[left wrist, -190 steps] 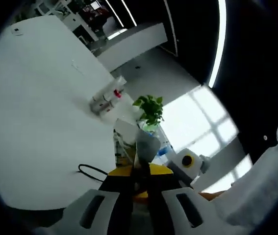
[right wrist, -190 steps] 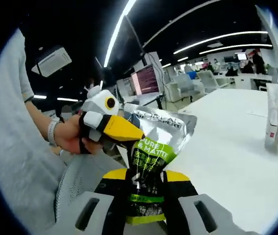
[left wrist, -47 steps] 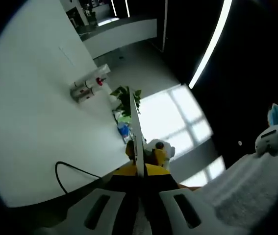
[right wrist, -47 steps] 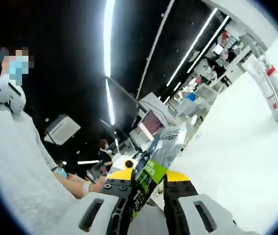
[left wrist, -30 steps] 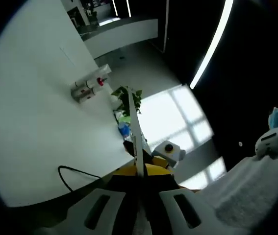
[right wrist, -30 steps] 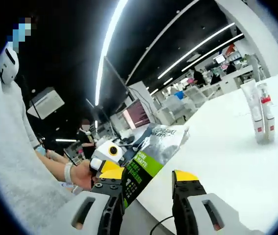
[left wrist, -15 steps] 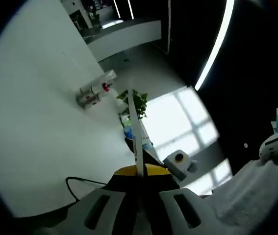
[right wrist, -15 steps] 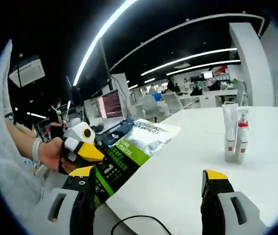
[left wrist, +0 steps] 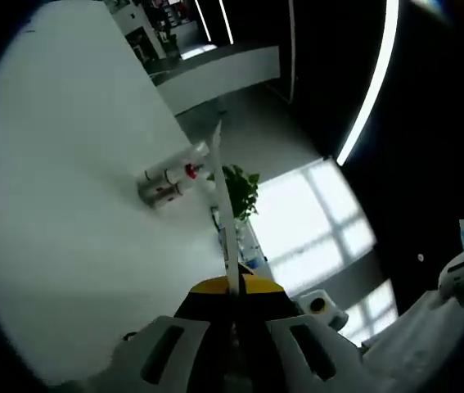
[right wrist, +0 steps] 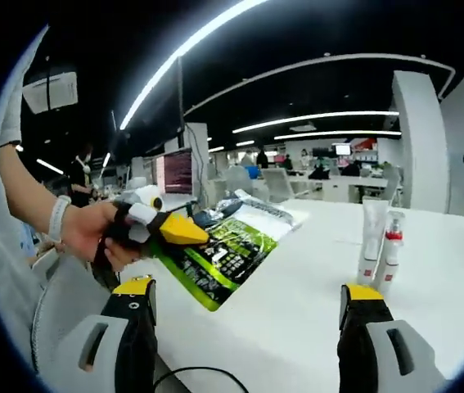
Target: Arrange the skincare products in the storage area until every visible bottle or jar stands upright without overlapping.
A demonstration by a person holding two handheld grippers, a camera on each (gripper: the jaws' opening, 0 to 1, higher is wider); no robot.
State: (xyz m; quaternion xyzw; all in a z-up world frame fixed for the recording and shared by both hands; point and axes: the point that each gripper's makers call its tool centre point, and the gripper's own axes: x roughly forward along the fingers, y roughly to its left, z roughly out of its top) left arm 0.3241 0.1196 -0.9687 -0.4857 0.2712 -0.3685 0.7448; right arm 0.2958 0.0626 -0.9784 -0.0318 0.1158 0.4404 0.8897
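Note:
A silver and green skincare pouch (right wrist: 233, 243) hangs above the near part of the white table (right wrist: 313, 311), tilted almost flat. My left gripper (right wrist: 192, 235), held in a person's hand, is shut on the pouch's near end. In the left gripper view the pouch (left wrist: 224, 214) shows edge-on as a thin strip rising from the shut left gripper (left wrist: 232, 288). My right gripper (right wrist: 248, 296) stands wide open below the pouch with nothing between its jaws. A white tube (right wrist: 371, 239) and a white bottle with a red collar (right wrist: 392, 246) stand upright side by side on the table.
A black cable (right wrist: 207, 373) loops over the table's near edge. A green plant (left wrist: 241, 189) stands beyond the tube and bottle (left wrist: 168, 182). Behind the table are office desks, monitors and chairs. The person's forearm (right wrist: 35, 213) is at the left.
My right gripper has opened and let go of the pouch. The left gripper alone now holds the pouch, which has tipped from upright to nearly flat over the table.

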